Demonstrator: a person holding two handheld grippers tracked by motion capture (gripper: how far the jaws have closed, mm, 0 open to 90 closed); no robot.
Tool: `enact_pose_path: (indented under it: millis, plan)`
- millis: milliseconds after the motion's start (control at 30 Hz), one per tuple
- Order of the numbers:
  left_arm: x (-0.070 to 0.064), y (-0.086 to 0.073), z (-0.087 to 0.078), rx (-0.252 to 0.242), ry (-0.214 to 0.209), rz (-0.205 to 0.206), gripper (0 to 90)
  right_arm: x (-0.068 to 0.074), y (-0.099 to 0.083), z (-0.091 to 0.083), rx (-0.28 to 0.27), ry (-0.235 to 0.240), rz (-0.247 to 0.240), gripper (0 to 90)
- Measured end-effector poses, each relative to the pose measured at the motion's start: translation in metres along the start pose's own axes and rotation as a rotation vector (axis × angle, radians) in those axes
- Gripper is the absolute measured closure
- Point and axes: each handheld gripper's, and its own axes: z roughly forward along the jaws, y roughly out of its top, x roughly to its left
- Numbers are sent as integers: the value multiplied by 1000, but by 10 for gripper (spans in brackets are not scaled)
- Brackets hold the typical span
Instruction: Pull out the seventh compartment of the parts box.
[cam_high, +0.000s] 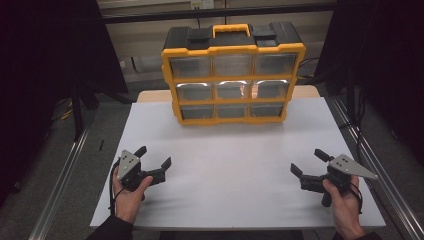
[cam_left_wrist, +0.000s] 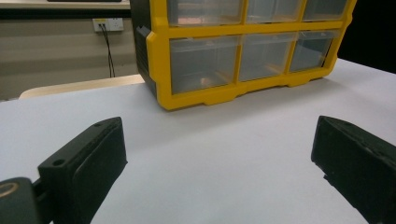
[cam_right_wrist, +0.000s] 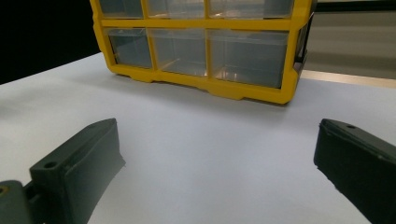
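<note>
A yellow and black drawer cabinet (cam_high: 232, 75) with three rows of clear drawers stands upright at the far middle of the white table (cam_high: 230, 165); all its drawers look pushed in. My left gripper (cam_high: 154, 157) rests near the front left of the table, held by a hand, jaws wide apart with nothing between them. My right gripper (cam_high: 308, 163) sits near the front right, also open and empty. In the left gripper view the cabinet (cam_left_wrist: 243, 51) stands ahead beyond the gripper (cam_left_wrist: 219, 158). The right gripper view shows the cabinet (cam_right_wrist: 205, 46) ahead of the gripper (cam_right_wrist: 219, 163).
A wooden table edge (cam_high: 155, 95) shows behind the white surface. Metal rails (cam_high: 65, 175) run along both sides of the table. A wall socket with cables (cam_left_wrist: 108, 24) is on the back wall. Dark curtains flank the workspace.
</note>
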Motion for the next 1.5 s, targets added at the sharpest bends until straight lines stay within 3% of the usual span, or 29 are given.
enact_pose_path:
  millis: [67,133,300,400,500,533,667,733,800,833,1033,1233,1400,1500]
  plan:
    - [-1,0,0,-16,-7,-25,33,0,0,0,1,1,3,2]
    - [-2,0,-1,-6,18,2,33,1,0,0,-4,5,-1,2]
    - [-1,1,2,0,29,12,34,3,1,-1,-11,2,-1,2]
    - [-1,2,4,-24,13,-17,36,4,1,-1,-10,1,-3,2]
    - [-1,7,4,-27,13,38,33,3,0,1,-5,7,-7,2]
    - [-2,8,4,-33,29,35,33,3,0,1,-5,7,-7,2]
    - [-6,11,10,-37,-7,38,34,3,0,0,-2,0,-4,4]
    - [-7,12,12,-44,-19,20,38,3,0,-1,-4,2,-5,4]
    - [-5,13,14,-52,-5,43,43,3,0,-1,-4,5,-7,4]
    - [-6,13,15,-58,3,30,43,3,0,0,-3,4,-8,4]
    - [-1,12,26,-61,22,42,43,3,0,0,-2,4,-7,4]
    - [-1,13,40,-45,13,71,43,3,0,-1,-2,5,-8,6]
    - [0,13,52,-24,26,134,44,3,0,-1,-1,6,-11,7]
    - [2,14,57,-24,24,129,44,3,0,0,-1,5,-11,7]
